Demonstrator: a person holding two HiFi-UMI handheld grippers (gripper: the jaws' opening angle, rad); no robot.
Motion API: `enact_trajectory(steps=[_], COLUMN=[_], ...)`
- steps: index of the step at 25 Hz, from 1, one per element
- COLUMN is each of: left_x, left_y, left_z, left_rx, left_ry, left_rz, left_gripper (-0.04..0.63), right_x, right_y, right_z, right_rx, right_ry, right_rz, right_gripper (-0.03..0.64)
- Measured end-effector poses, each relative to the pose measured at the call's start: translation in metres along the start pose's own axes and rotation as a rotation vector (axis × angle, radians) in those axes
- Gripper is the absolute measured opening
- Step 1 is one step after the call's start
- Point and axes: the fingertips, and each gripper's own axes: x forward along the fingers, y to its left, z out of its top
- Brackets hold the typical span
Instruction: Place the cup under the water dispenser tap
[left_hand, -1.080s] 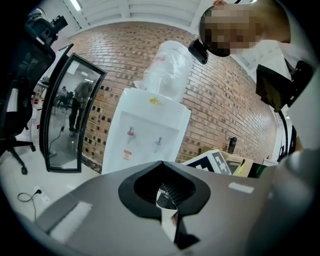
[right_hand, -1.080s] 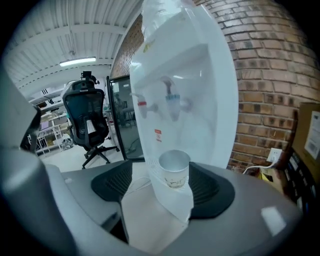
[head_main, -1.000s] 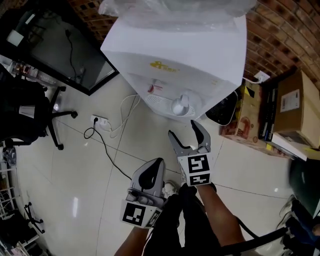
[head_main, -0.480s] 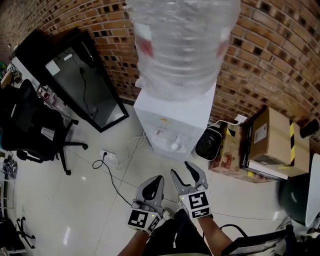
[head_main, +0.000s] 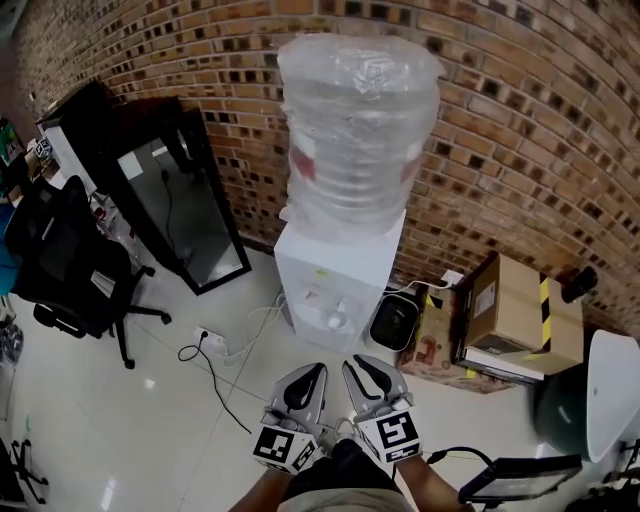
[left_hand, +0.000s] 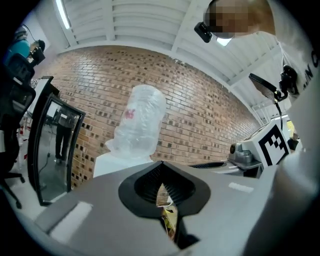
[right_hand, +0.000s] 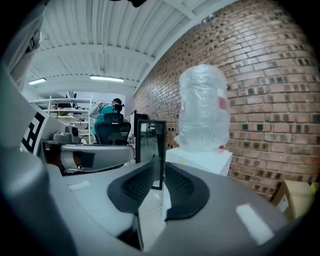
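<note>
The white water dispenser (head_main: 335, 275) stands against the brick wall with a plastic-wrapped bottle (head_main: 355, 130) on top. A small white round thing (head_main: 338, 318) sits in its tap recess; I cannot tell whether it is a cup. Both grippers hang side by side at the bottom, short of the dispenser and pointing at it. My left gripper (head_main: 305, 385) is shut with nothing in it, its tips meeting (left_hand: 161, 165). The jaws of my right gripper (head_main: 370, 375) are closing, with a narrow gap (right_hand: 159, 162) and nothing between them. The dispenser (right_hand: 200, 160) fills the right gripper view.
A black glass-door cabinet (head_main: 170, 200) leans on the wall at the left, with an office chair (head_main: 70, 270) before it. A power strip with cables (head_main: 212, 342) lies on the tiled floor. A black container (head_main: 392, 320) and cardboard boxes (head_main: 510, 310) stand right of the dispenser.
Both grippers have risen and sit lower in the head view. The right jaws have narrowed from wide open. The dispenser now looks farther off, with the whole bottle and brick wall in sight.
</note>
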Motion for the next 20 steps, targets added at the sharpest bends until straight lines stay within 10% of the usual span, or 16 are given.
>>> enact_trajectory(steps=[20], left_x=[-0.059], left_y=[-0.059], left_z=[0.039], left_rx=[0.041], left_ry=[-0.061], left_rz=[-0.101], left_gripper=[-0.008], right_x=[-0.065], right_y=[0.051], right_z=[0.042], right_rx=[-0.055], right_ry=[-0.06], right_rz=[0.019], right_gripper=[0.006])
